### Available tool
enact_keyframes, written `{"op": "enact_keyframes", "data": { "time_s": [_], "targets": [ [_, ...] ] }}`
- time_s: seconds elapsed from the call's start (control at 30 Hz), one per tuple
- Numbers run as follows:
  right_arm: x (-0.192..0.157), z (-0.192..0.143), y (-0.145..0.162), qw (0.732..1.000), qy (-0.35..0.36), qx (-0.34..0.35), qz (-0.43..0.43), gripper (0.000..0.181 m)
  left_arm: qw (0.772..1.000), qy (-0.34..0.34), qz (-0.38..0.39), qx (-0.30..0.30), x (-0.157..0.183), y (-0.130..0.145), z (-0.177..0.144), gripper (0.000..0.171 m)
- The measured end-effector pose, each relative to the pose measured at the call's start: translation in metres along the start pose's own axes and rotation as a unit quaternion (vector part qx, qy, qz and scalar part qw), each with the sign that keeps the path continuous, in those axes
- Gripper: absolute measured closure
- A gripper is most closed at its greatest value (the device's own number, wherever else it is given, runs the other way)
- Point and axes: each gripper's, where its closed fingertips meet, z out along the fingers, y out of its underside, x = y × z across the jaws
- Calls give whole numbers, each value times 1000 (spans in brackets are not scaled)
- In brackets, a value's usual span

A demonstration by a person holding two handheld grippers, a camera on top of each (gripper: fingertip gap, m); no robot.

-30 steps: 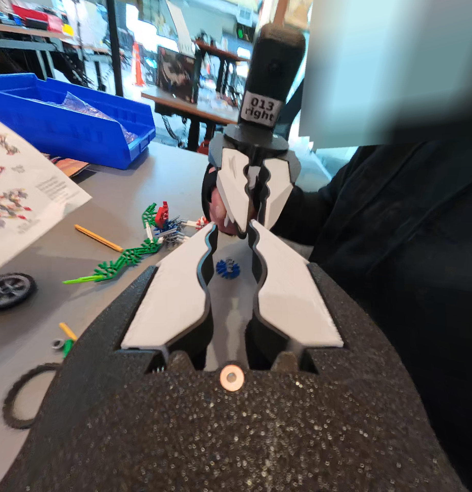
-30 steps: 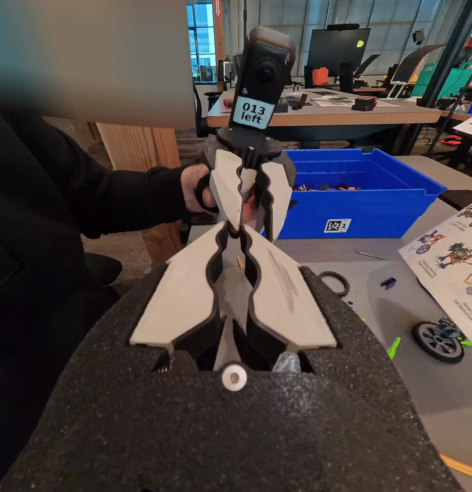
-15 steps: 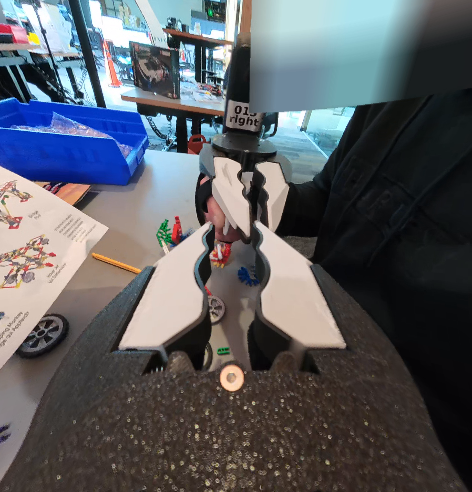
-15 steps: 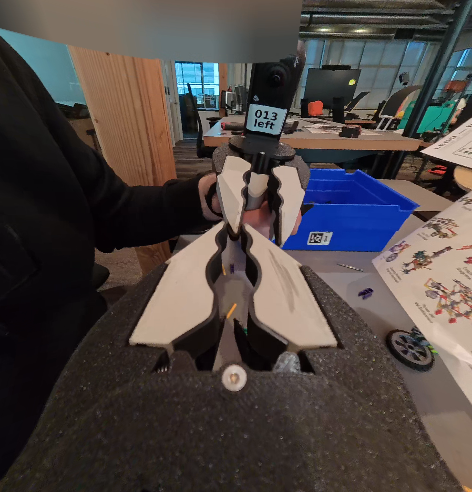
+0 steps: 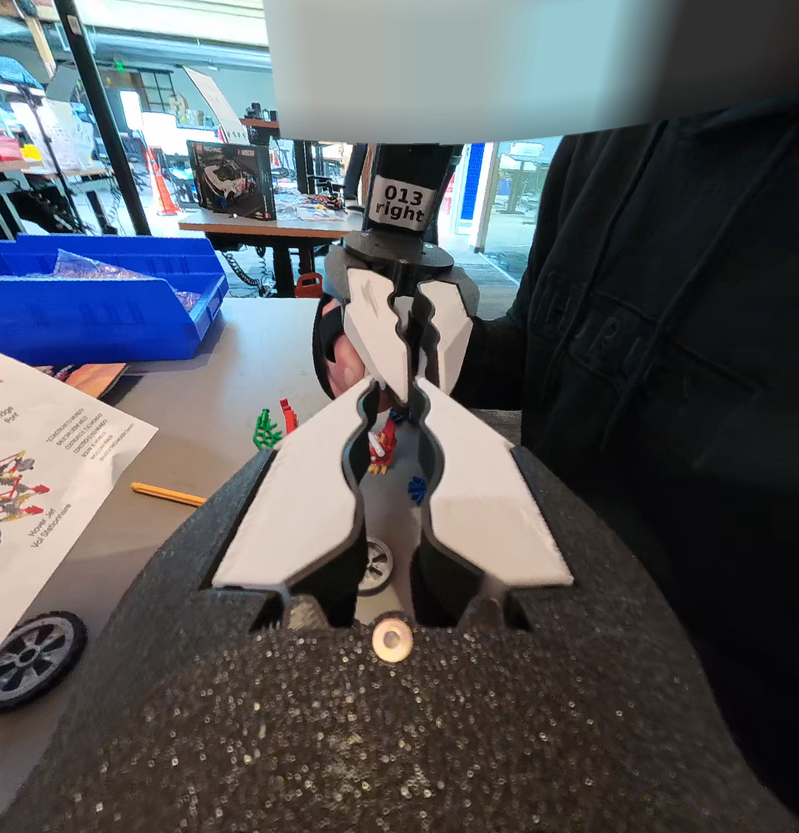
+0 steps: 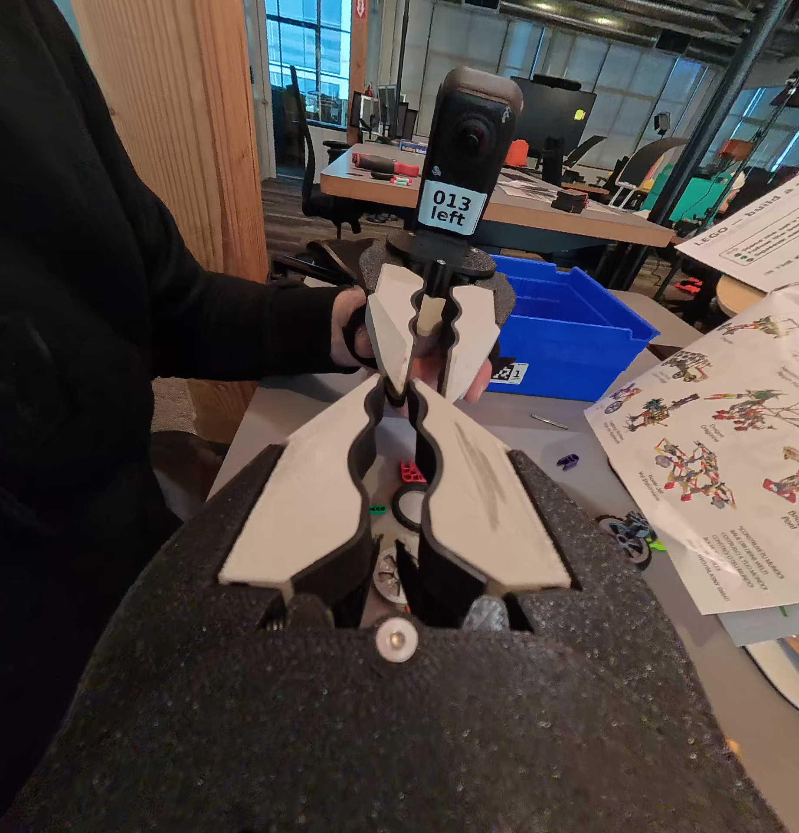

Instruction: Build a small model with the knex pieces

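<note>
Daylight is streaming in through the large windows [image 5: 163,117] behind the scene, overexposing them in the left wrist view. The grey table [image 5: 235,360] is lying evenly lit, with soft, faint shadows falling beneath the yellow rod [image 5: 168,494] and the loose wheel [image 5: 28,656]. The white fingers [image 5: 307,491] are reflecting brightly, nearly clipping. The person's dark sleeve [image 6: 199,324] is sinking into near-black without detail. Wide-angle distortion is bending the wooden post [image 6: 172,126] and the printed sheet [image 6: 726,450] toward the edges. The foreground black foam [image 6: 388,743] is appearing slightly soft.
</note>
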Motion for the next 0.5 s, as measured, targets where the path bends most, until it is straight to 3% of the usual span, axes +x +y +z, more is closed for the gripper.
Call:
{"op": "enact_keyframes", "data": {
  "time_s": [0.5],
  "targets": [
    [-1, 1, 6, 999, 7, -31, -31, 174, 1000, -14, 23, -10, -1, 7, 1, 160]
  ]
}}
